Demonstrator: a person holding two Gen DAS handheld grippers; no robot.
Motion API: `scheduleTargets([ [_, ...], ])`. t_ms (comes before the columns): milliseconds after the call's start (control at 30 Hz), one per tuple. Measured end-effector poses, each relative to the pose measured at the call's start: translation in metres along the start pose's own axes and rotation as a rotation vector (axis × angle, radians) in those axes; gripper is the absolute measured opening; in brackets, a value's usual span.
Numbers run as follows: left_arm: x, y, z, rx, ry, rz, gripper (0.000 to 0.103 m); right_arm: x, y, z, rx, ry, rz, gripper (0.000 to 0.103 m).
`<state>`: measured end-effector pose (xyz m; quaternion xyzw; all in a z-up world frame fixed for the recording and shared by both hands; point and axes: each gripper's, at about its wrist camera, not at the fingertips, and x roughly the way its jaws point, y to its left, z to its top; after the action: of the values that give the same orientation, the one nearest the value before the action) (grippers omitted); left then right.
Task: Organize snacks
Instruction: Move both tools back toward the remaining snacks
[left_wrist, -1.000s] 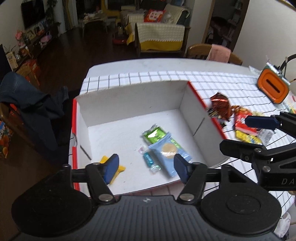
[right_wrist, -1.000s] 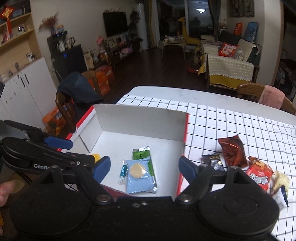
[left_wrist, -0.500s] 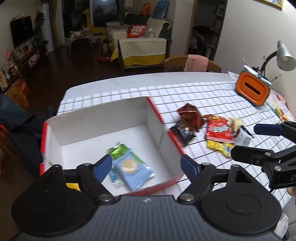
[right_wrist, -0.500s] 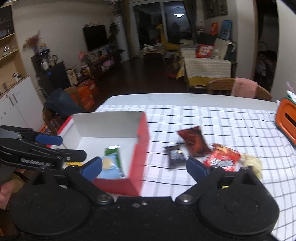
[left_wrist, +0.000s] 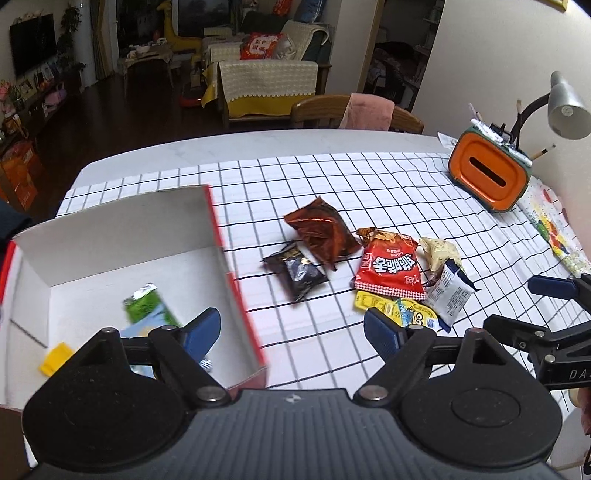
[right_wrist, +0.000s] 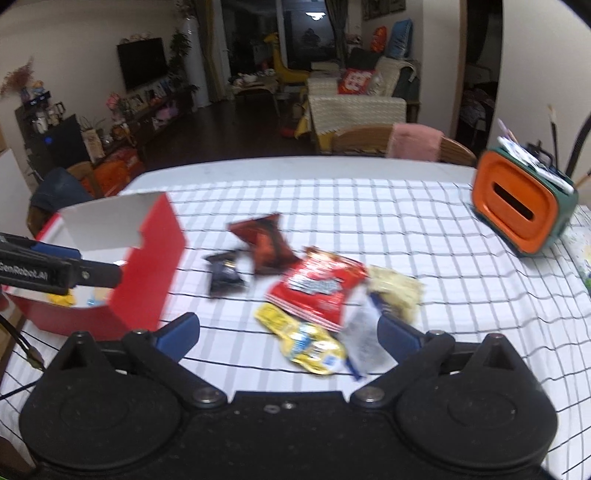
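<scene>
A red-sided cardboard box (left_wrist: 236, 291) (right_wrist: 147, 266) with a white inside sits on the checked cloth at the left. It holds a green packet (left_wrist: 146, 308) and a small yellow piece (left_wrist: 55, 362). To its right lie loose snacks: a brown foil bag (left_wrist: 321, 230) (right_wrist: 264, 242), a black packet (left_wrist: 297, 271) (right_wrist: 223, 275), a red bag (left_wrist: 389, 267) (right_wrist: 319, 286), a yellow packet (left_wrist: 391, 312) (right_wrist: 301, 339), a white-blue packet (left_wrist: 448, 293) and a pale packet (left_wrist: 439, 251). My left gripper (left_wrist: 291, 328) is open and empty above the box's right wall. My right gripper (right_wrist: 288, 326) is open and empty over the yellow packet.
An orange and green pen holder (left_wrist: 487, 177) (right_wrist: 522, 210) stands at the back right beside a desk lamp (left_wrist: 565, 107). A wooden chair with a pink cloth (left_wrist: 365, 110) is behind the table. A colourful paper (left_wrist: 554, 232) lies at the right edge.
Both grippers have swung right, from over the box toward the loose snack pile. Both stayed open and empty.
</scene>
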<state>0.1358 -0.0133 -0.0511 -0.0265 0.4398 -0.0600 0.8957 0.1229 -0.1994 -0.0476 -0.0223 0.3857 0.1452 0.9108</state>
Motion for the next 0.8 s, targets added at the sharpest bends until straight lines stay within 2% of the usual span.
scheduleTargets([
  [300, 0.042, -0.040, 0.019, -0.037, 0.040, 0.036, 0.085, 0.036, -0.057, -0.007, 0.049, 0.056, -0.022, 0.101],
  [400, 0.058, -0.046, 0.027, -0.078, 0.060, 0.067, 0.085, 0.048, -0.070, -0.007, 0.086, 0.076, -0.016, 0.100],
  [533, 0.080, -0.047, 0.036, -0.129, 0.093, 0.117, 0.085, 0.062, -0.081, -0.009, 0.194, 0.103, -0.029, 0.098],
  [667, 0.099, -0.047, 0.047, -0.155, 0.120, 0.146, 0.085, 0.078, -0.084, -0.012, 0.328, 0.134, -0.085, 0.091],
  [800, 0.118, -0.044, 0.057, -0.190, 0.158, 0.188, 0.085, 0.091, -0.080, -0.016, 0.414, 0.147, -0.122, 0.090],
])
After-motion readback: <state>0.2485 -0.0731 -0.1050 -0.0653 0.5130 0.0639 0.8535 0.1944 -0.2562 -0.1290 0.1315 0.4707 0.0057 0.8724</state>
